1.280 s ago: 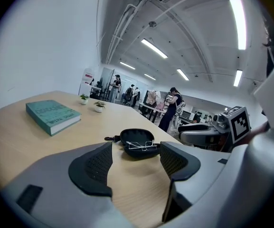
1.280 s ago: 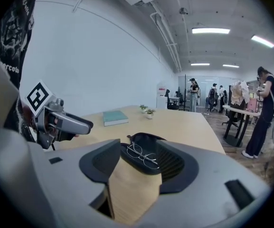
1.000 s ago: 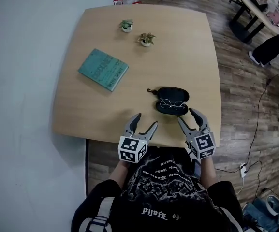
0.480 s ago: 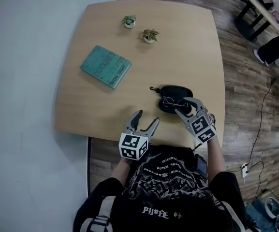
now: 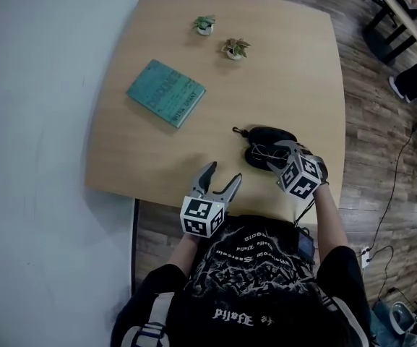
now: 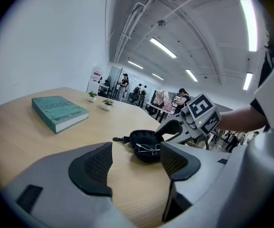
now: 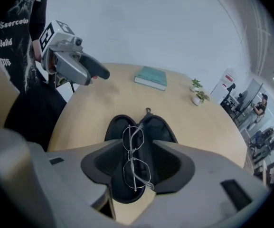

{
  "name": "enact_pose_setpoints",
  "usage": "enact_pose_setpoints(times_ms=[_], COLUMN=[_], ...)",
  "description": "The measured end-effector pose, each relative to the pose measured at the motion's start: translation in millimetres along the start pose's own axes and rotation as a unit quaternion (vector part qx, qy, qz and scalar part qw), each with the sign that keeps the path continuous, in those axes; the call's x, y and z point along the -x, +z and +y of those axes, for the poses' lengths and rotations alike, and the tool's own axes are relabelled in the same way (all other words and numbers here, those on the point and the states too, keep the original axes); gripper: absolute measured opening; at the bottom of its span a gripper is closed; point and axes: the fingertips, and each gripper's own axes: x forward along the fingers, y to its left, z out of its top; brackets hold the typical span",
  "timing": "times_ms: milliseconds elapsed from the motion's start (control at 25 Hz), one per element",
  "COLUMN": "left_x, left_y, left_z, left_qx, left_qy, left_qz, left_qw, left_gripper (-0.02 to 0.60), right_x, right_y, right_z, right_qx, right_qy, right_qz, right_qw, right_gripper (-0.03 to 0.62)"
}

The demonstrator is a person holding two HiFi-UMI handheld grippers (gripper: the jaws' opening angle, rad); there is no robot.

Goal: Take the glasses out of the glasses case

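**A:** where are the glasses (image 7: 130, 154)?

**B:** folded, inside the open glasses case (image 7: 163, 128); the case sits on the bench (image 5: 266, 78), close to its near right corner

**A:** which gripper is nearer?

**B:** right gripper (image 5: 274, 156); it tilts down right over the case; jaws wide apart, one each side of the frame, pads clear of it; nothing held

**A:** axis?

**B:** the glasses' long axis runs straight away from that gripper, in line with the gap; the jaws would close across the narrow width; my read: line-up is good, it has to come lower and pinch near the bridge

**A:** left side?

**B:** left gripper (image 5: 222, 175) hangs over the bench's near edge, well to the left of the case, pointing toward it; jaws apart, empty; looks free to pin the case if it lifts with the frame
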Motion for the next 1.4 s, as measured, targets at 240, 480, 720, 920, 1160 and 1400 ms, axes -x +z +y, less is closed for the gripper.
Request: enact_pose_setpoints(times_ms=[240,480,720,920,1160,1400], left_x=[-1,-2,-3,-2,-2,-2], left_y=[-2,-4,-7,-9,-9,-8], left_z=[5,5,5,10,14,16], left_qx=[0.008,0.014,0.022,0.026,0.031,0.037], left_qy=[0.003,0.0,-0.009,-0.005,-0.002,-0.003], left_qz=[0.001,0.002,0.005,0.001,-0.004,-0.009], left_qw=[1.0,0.9999,0.9997,0.9996,0.9995,0.9993], left_gripper=[0.322,0.322,0.322,0.322,0.322,0.322], right_x=[-18,-29,-39,-40,-41,-42], right_y=[-9,-14,-25,-25,-25,-26], right_z=[6,10,11,12,6,8], right_qx=[0.03,0.044,0.049,0.045,0.043,0.054], right_qy=[0.034,0.047,0.063,0.069,0.061,0.055], right_qz=[0.038,0.06,0.094,0.088,0.092,0.096], right_qw=[0.998,0.996,0.992,0.993,0.993,0.992], right_gripper=[0.206,0.206,0.206,0.206,0.061,0.044])
